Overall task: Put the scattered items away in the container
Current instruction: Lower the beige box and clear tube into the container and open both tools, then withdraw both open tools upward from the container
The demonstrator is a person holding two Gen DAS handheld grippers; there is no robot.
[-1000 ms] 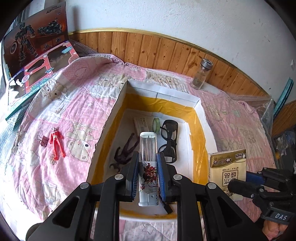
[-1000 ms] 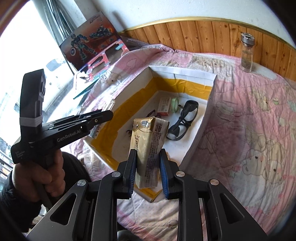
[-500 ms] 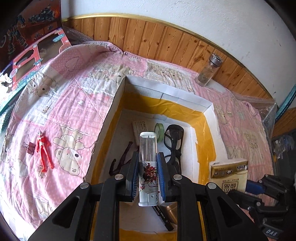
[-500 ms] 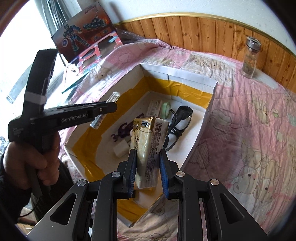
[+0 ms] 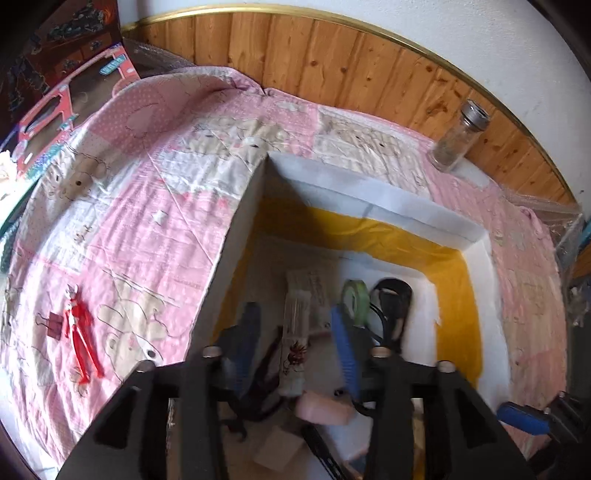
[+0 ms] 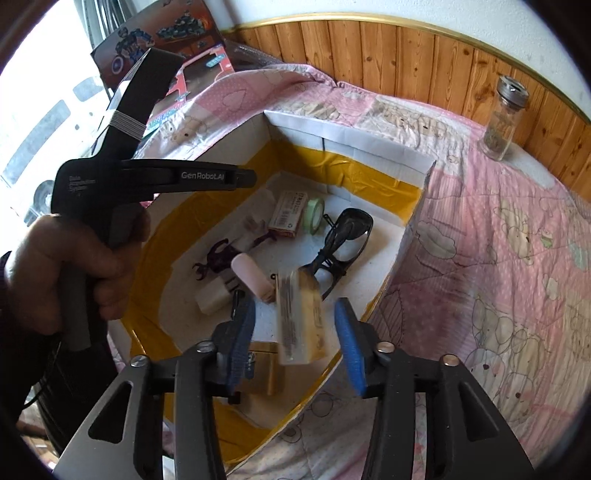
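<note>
My left gripper stands open over the white box with yellow tape. A blurred white tube with a red spider print hangs loose between the spread fingers. In the right wrist view my right gripper is open too, above the near corner of the box. A blurred gold and white carton is free between its blue pads. A red toy figure lies on the pink quilt left of the box.
Inside the box lie black goggles, a green tape roll, a small carton, a purple figure and a pink piece. A glass jar stands by the wood panelling. Toy packaging leans at far left.
Both grippers have opened. The spider-print tube and the gold carton, held tight before, now sit loose and blurred between the fingers, lower over the box.
</note>
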